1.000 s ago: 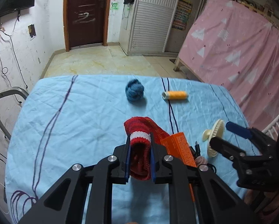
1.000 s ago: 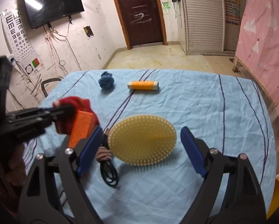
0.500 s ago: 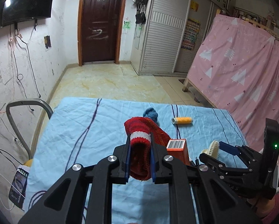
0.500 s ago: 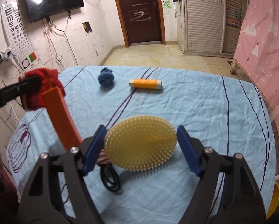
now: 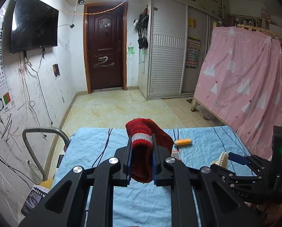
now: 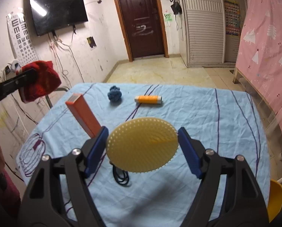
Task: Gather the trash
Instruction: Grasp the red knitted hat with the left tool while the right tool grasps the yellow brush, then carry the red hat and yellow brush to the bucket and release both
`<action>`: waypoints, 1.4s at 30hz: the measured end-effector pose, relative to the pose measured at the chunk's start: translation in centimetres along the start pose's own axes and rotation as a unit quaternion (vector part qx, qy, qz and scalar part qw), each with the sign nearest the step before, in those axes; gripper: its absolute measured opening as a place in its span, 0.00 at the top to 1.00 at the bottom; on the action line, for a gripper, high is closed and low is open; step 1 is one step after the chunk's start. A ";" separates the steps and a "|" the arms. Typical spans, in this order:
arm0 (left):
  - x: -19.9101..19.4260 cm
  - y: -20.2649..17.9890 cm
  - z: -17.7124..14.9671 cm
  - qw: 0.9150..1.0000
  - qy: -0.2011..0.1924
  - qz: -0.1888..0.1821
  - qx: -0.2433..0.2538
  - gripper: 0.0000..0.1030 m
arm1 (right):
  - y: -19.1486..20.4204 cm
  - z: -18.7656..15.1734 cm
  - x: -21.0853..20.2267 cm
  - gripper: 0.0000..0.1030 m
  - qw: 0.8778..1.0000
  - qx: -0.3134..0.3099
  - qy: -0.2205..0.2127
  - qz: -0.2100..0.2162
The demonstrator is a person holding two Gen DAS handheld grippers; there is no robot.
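My left gripper (image 5: 141,147) is shut on a red knit sock with a white band (image 5: 141,147) and holds it high above the blue-clothed table (image 5: 95,151); it also shows at the left of the right wrist view (image 6: 39,87). My right gripper (image 6: 142,143) is shut on a round yellow bristle brush (image 6: 142,145), lifted above the table; it shows in the left wrist view (image 5: 224,160). An orange box (image 6: 84,117) stands tilted against my right gripper's left finger. A blue yarn ball (image 6: 114,95) and an orange thread spool (image 6: 148,99) lie farther back.
A black cable loop (image 6: 121,176) lies on the cloth under the brush. A yellow bin (image 6: 276,198) sits at the table's right edge. A metal chair frame (image 5: 40,143) stands left of the table. A pink curtain (image 5: 244,87) hangs on the right.
My left gripper has risen and tilted up with the red sock. My right gripper has lifted the yellow brush off the cloth. The orange box has been tipped up on end.
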State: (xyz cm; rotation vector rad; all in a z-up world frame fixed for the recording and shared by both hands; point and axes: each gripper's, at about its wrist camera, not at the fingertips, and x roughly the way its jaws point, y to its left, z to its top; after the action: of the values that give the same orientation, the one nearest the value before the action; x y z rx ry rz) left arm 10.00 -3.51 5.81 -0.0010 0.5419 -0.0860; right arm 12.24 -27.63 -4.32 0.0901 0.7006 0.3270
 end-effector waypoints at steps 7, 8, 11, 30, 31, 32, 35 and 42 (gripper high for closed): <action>-1.5 -1.9 0.3 1.000 -0.010 -0.004 0.017 0.93 | -0.9 -0.2 -2.8 0.30 1.000 0.006 -0.029 0.001; -1.7 -2.3 0.3 1.000 -0.011 -0.005 0.020 0.93 | -1.2 -0.2 -3.2 0.30 0.999 0.009 -0.033 0.000; -2.3 -3.3 0.3 0.999 -0.015 -0.009 0.032 0.93 | -2.0 -0.4 -4.3 0.30 0.999 0.016 -0.044 -0.002; -4.2 -14.8 -0.1 0.991 -0.021 -0.076 0.110 0.93 | -11.7 -4.5 -12.5 0.30 0.987 0.106 -0.112 -0.054; -4.2 -15.6 -0.1 0.990 -0.021 -0.082 0.114 0.93 | -12.4 -4.9 -13.1 0.30 0.985 0.113 -0.116 -0.060; -4.3 -16.5 -0.2 0.989 -0.020 -0.088 0.118 0.93 | -13.1 -5.2 -13.7 0.30 0.983 0.119 -0.120 -0.066; -4.5 -18.8 -0.5 0.986 -0.019 -0.107 0.130 0.93 | -14.9 -6.3 -15.2 0.30 0.979 0.135 -0.127 -0.083; -4.9 -24.3 -1.8 0.976 -0.011 -0.144 0.164 0.93 | -18.4 -8.5 -17.9 0.30 0.969 0.168 -0.140 -0.116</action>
State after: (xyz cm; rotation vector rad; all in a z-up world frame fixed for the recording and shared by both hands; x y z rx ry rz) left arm 2.93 -27.24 7.38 0.2423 0.4971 -0.4573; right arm -1.25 -51.05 -3.22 0.3668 0.4742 -0.0329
